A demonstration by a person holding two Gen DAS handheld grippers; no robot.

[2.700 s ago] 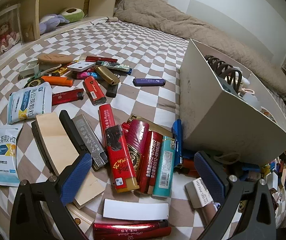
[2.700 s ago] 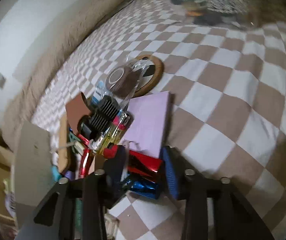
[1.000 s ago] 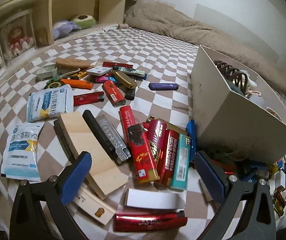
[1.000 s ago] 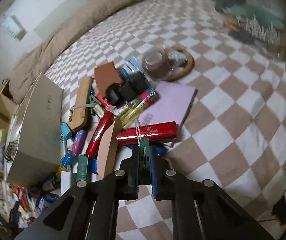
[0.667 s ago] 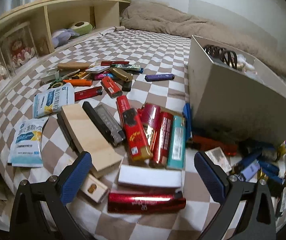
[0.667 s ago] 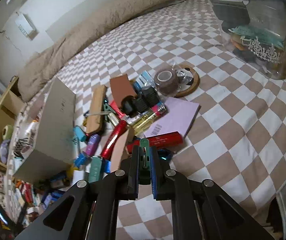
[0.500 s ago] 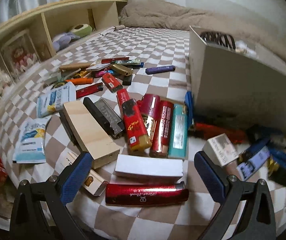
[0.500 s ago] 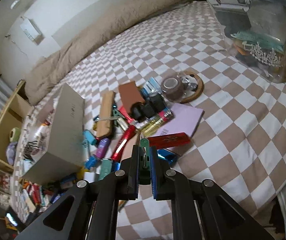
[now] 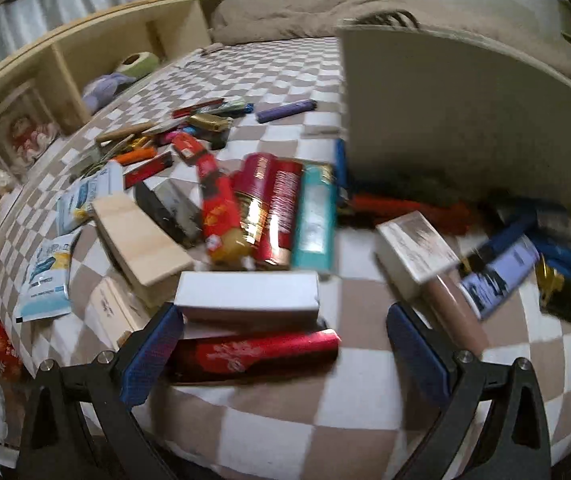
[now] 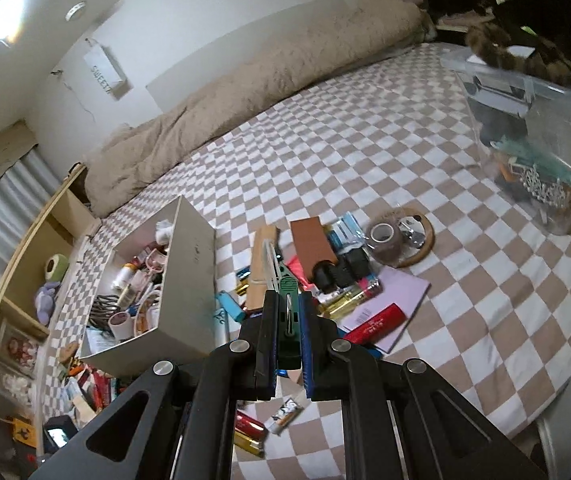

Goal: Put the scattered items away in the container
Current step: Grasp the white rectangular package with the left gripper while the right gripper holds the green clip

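Observation:
My right gripper (image 10: 288, 304) is shut on a thin green item (image 10: 288, 285) and holds it high above the bed, to the right of the beige open box (image 10: 189, 280), which has several small things inside. My left gripper (image 9: 283, 336) is open and low over the checkered bed. A red bar (image 9: 253, 354) and a white box (image 9: 247, 292) lie between its fingers. The beige box's side wall (image 9: 453, 120) stands at the upper right. Lighters and packets (image 9: 273, 204) lie scattered ahead.
A wooden shelf (image 9: 65, 64) runs along the left edge. A wooden block (image 9: 141, 240) and sachets (image 9: 47, 276) lie at the left. A clear plastic bin (image 10: 533, 136) stands at the far right, with a tape roll (image 10: 383, 236) and pink card (image 10: 389, 300) nearby. The bed edge is close below.
My right gripper closed on the green item and rose well above the pile, toward the box. My left gripper dropped lower and pulled back toward the bed's near edge.

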